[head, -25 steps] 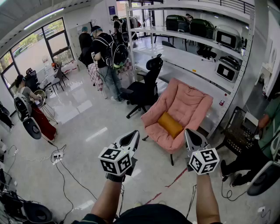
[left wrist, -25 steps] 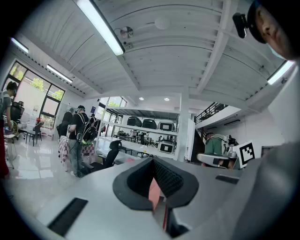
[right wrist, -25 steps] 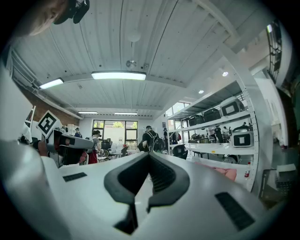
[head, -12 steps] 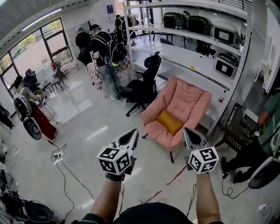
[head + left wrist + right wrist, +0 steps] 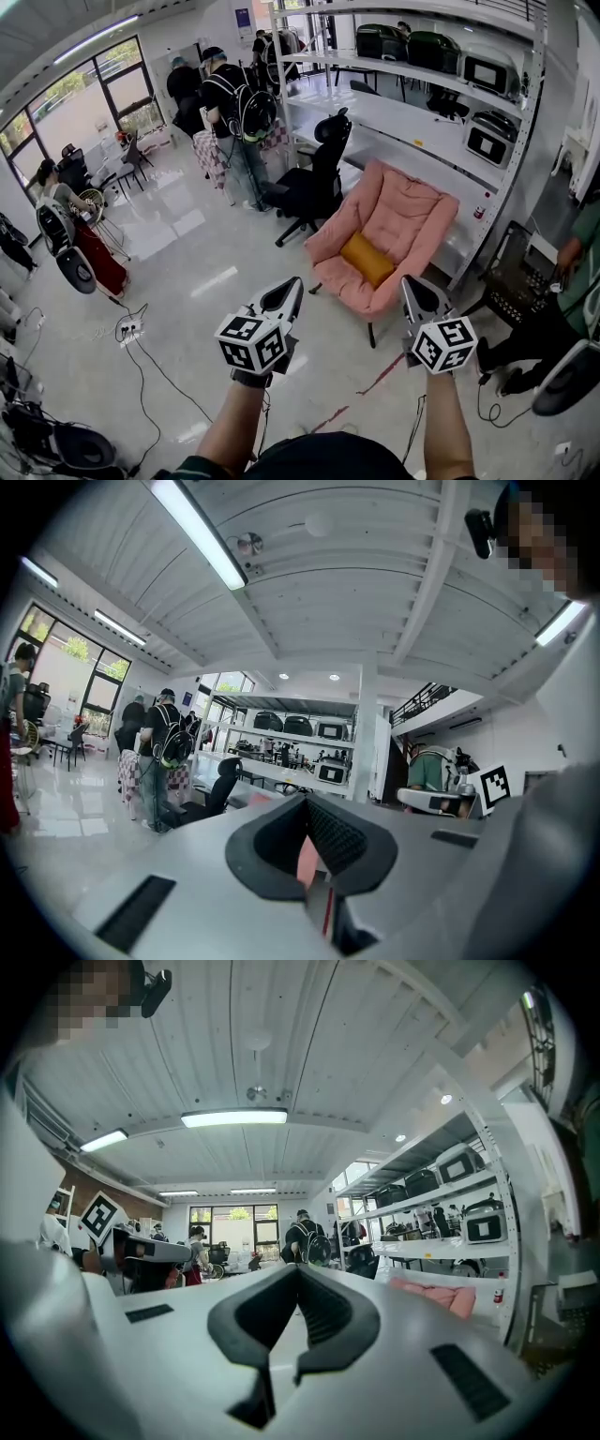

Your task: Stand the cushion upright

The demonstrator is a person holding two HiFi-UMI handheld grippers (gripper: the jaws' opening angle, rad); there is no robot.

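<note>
Pointing level — left gripper [image 5: 285,291], right gripper [image 5: 414,287], seemingly closed.

Black office chair [image 5: 314,183] stands beside a pink armchair [image 5: 403,220] before white shelving [image 5: 403,117] bearing boxy appliances [image 5: 488,72]; a person with a backpack [image 5: 234,112] stands farther off; a power strip [image 5: 128,329] lies on the floor [image 5: 187,272].

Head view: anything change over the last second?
Right gripper drifted slightly right in frame; nothing gripped or released. Left gripper, and the yellow cushion lying on the pink chair, unchanged. Both grippers' fingers stay shut, empty.
</note>
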